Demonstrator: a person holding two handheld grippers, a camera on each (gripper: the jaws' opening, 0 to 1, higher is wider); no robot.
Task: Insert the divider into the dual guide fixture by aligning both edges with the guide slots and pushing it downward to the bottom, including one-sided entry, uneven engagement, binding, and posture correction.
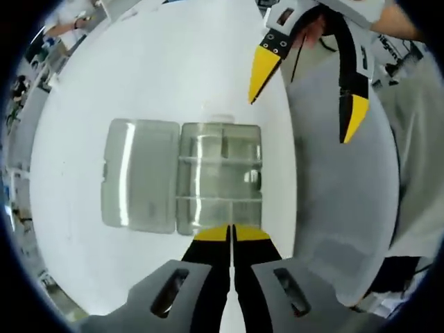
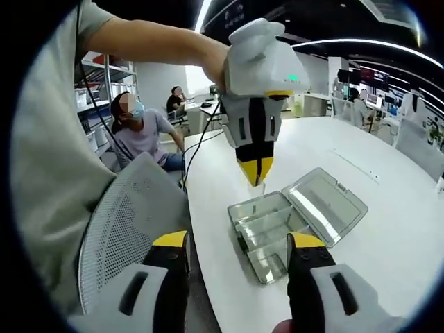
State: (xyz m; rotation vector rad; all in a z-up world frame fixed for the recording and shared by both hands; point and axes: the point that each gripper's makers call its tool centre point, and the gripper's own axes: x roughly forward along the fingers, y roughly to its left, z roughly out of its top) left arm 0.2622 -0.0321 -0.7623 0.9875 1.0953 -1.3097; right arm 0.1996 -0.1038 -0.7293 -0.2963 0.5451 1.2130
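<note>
While lid lies open, clear box (image 1: 220,177) shows ribbed compartments.

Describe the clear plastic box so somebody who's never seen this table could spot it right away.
On the big white round table, near the edge by the mesh-backed chair, lies a clear compartment box under the left gripper. Its hinged lid lies flat, open beside it, and the tray is split by clear dividers.

Left gripper (image 1: 231,232): jaws closed together, pointing down, held by bare forearm (image 2: 152,38). Right gripper (image 2: 237,243): jaws spread wide, raised off desk.
</note>
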